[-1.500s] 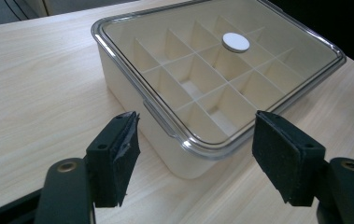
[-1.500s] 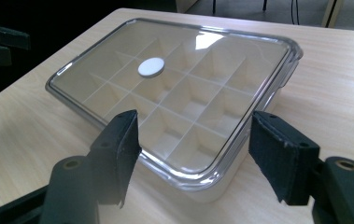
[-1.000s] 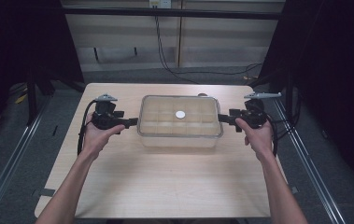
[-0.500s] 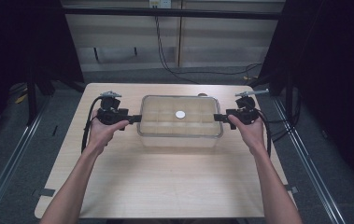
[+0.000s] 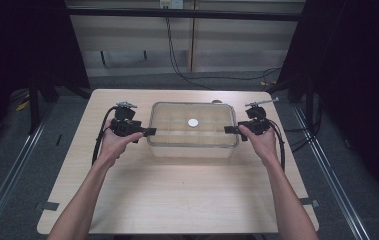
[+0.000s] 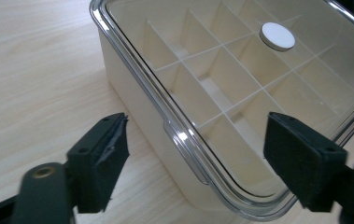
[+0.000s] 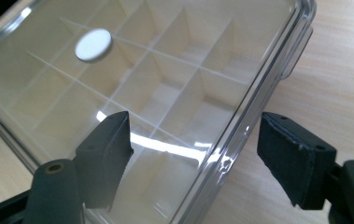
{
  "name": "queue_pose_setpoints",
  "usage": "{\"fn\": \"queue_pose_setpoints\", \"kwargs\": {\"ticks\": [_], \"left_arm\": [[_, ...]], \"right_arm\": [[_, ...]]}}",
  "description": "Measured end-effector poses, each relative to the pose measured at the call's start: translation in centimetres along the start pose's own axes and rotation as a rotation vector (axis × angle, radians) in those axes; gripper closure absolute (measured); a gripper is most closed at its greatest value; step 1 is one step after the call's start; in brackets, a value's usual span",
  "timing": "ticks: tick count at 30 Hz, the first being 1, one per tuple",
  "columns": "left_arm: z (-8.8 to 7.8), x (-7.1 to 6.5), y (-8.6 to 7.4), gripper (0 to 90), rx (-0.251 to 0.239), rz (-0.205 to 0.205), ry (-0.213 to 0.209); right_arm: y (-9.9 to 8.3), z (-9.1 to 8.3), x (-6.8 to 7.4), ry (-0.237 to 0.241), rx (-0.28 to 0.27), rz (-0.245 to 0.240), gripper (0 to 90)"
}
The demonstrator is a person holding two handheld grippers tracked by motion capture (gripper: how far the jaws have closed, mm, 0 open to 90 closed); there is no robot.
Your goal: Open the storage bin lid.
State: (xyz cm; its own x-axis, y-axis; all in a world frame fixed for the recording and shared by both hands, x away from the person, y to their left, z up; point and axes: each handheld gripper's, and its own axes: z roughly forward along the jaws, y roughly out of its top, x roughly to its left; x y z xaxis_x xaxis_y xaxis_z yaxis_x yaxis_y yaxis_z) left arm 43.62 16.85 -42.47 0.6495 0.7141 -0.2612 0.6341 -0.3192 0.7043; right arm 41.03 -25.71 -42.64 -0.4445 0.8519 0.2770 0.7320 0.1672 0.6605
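A clear plastic box (image 5: 192, 140) with a see-through lid and inner dividers stands on the wooden table (image 5: 177, 195). A white round disc (image 5: 192, 122) sits at the lid's middle. My left gripper (image 5: 149, 132) is at the box's left end, open. In the left gripper view its jaws straddle the lid's rim tab (image 6: 184, 149) without touching it. My right gripper (image 5: 228, 129) is at the box's right end, and its jaws have just been opening. In the right gripper view the box's rim (image 7: 240, 121) lies between those open jaws, and the pads (image 7: 291, 156) stand clear of it.
Cables trail from both grippers over the table's left and right sides. Bare tabletop lies in front of the box toward the person. Behind the table run a dark rail, wall panels and hanging cables (image 5: 174, 45).
Both hands have come inward and lower, bringing the grippers up to the two ends of the box. The box has not moved.
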Motion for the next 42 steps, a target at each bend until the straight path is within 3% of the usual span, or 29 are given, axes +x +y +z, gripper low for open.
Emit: {"fn": "queue_pose_setpoints", "kwargs": {"ticks": [5,12,17,27,32,34,42], "left_arm": [[0.6,0.0,0.0,22.7,0.013,-0.002,-0.003],[1.9,0.1,-0.2,21.7,0.043,-0.011,-0.012],[2.2,-0.4,0.0,24.9,0.06,0.007,-0.046],[2.9,-0.3,0.1,21.1,0.054,-0.026,-0.079],[3.1,-0.2,0.0,20.7,0.061,-0.024,-0.078],[3.1,-0.3,0.0,20.8,0.058,-0.026,-0.07],[3.2,0.2,0.1,21.8,0.058,-0.031,-0.088]], "right_arm": [[-0.2,0.6,0.2,-0.016,0.019,-0.006,24.3],[-0.3,1.1,-0.1,-0.002,0.028,0.006,23.6],[-0.3,1.6,0.3,-0.003,0.028,0.002,17.8],[-0.2,2.2,0.1,0.02,0.023,0.027,15.3],[-0.2,2.3,0.1,-0.003,0.002,0.033,17.3],[-0.2,2.7,0.1,0.021,0.006,0.055,13.6],[-0.3,2.9,0.0,0.032,0.003,0.071,13.1]]}}
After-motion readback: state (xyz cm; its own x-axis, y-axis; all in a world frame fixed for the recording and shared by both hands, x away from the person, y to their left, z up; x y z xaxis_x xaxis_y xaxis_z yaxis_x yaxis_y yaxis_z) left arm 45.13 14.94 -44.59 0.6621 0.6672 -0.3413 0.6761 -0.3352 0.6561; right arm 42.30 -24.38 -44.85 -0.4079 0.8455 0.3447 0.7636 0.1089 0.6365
